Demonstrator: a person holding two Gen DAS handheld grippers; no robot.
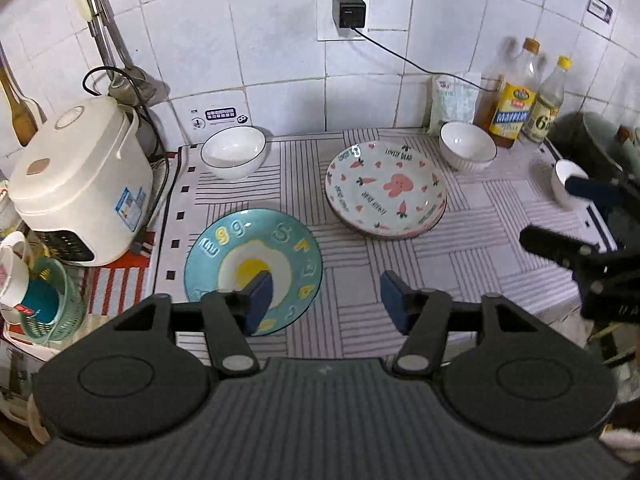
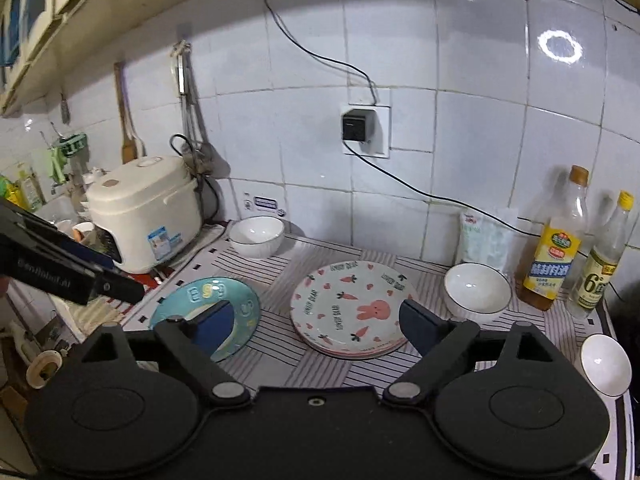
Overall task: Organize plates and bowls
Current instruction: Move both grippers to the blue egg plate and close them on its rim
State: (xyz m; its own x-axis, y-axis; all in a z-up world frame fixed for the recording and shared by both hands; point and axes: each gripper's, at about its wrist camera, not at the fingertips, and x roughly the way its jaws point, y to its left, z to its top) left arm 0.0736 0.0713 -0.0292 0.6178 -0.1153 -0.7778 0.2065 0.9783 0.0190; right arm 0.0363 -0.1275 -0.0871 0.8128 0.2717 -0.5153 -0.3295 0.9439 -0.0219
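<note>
- three white bowls (image 2: 256, 236) (image 2: 477, 291) (image 2: 606, 364)
- one blue egg plate (image 1: 253, 266)
- one stack of rabbit plates (image 1: 385, 188) (count within unclear)
- two bottles (image 2: 556, 240) (image 2: 602, 258)
- one rice cooker (image 1: 80, 180)

The round turquoise ceramic plate with a fried-egg picture (image 1: 253, 268) carries raised letters "Egg". The white round plate with pink rabbit and carrots (image 1: 386, 188) reads "LOVELY BEAR" around its rim. The clear yellow-capped bottle (image 2: 598, 268) bears a large "6" on its label.

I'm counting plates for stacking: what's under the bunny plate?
The bunny plate sits on top of at least one more plate; pink rims show below its near edge. How many, and their pattern, is covered.
</note>
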